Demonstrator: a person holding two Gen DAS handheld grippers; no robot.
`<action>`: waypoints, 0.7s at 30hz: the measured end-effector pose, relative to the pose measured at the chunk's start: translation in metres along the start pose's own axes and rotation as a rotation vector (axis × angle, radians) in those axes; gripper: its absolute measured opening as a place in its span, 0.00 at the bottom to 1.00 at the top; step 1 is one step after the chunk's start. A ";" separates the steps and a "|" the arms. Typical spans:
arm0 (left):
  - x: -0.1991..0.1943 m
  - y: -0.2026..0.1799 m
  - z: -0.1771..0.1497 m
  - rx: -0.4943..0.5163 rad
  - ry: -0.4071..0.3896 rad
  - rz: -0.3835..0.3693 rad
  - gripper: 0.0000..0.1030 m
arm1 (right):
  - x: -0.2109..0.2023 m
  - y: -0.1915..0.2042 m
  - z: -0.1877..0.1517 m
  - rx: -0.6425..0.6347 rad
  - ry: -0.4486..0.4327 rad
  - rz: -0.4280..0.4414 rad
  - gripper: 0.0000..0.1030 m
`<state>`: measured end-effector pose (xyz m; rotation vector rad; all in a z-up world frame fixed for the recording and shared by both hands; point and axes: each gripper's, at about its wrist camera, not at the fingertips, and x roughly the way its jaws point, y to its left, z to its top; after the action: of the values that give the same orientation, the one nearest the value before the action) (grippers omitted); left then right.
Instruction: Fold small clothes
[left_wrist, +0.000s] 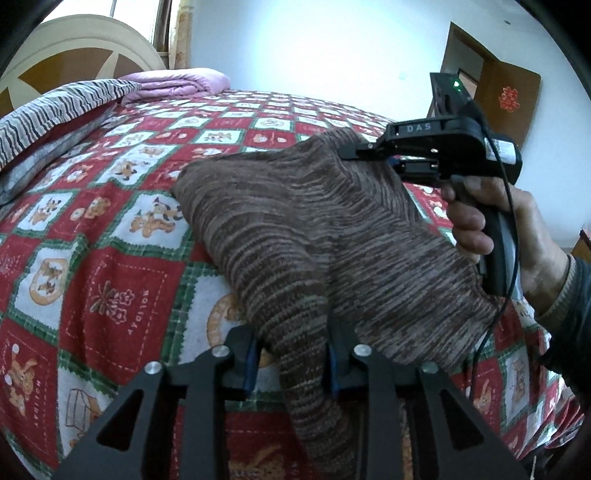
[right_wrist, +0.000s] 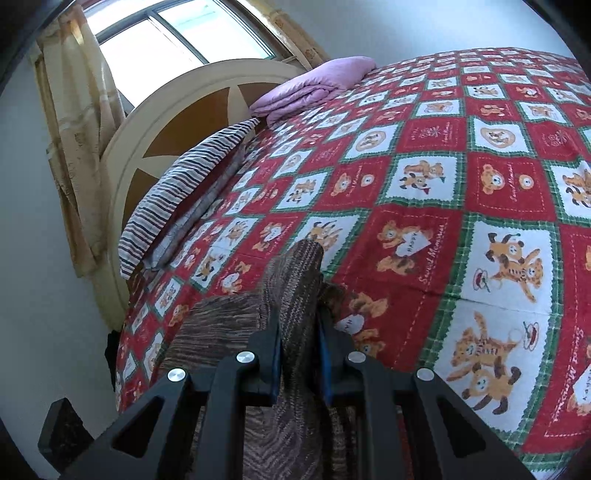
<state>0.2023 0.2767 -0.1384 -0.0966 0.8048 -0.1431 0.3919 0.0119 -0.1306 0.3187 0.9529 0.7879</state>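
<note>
The left hand-held gripper (left_wrist: 291, 363) pinched a fold of the brown striped knit garment (left_wrist: 314, 236), which hung just above the bedspread (left_wrist: 110, 258). The right hand-held gripper (right_wrist: 298, 354), marked "DAS", clamped the garment's other end. The bedspread's teddy-bear squares read "HOLIDAY", "HAPPY" and "Sweet Memories". Beyond the garment lay a striped pillow (right_wrist: 177, 195), a folded lilac quilt (right_wrist: 306, 88) and the headboard (right_wrist: 177, 110).

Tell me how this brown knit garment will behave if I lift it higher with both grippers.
The brown knit garment probably sags: it already drapes between the left gripper and right gripper. It seems soft, bunching between the fingers. The ribbed knit likely resists slipping.
</note>
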 end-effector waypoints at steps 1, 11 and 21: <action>0.000 0.000 -0.001 0.003 -0.002 0.005 0.35 | 0.001 -0.001 0.000 0.005 0.001 -0.004 0.16; 0.003 0.007 -0.001 -0.018 -0.012 0.050 0.61 | 0.013 -0.016 -0.004 0.027 0.036 -0.040 0.16; 0.004 0.008 0.001 -0.022 0.010 0.086 0.78 | 0.015 -0.018 -0.008 0.016 0.040 -0.061 0.17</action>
<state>0.2063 0.2840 -0.1417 -0.0819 0.8197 -0.0534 0.3992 0.0094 -0.1543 0.2877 1.0030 0.7338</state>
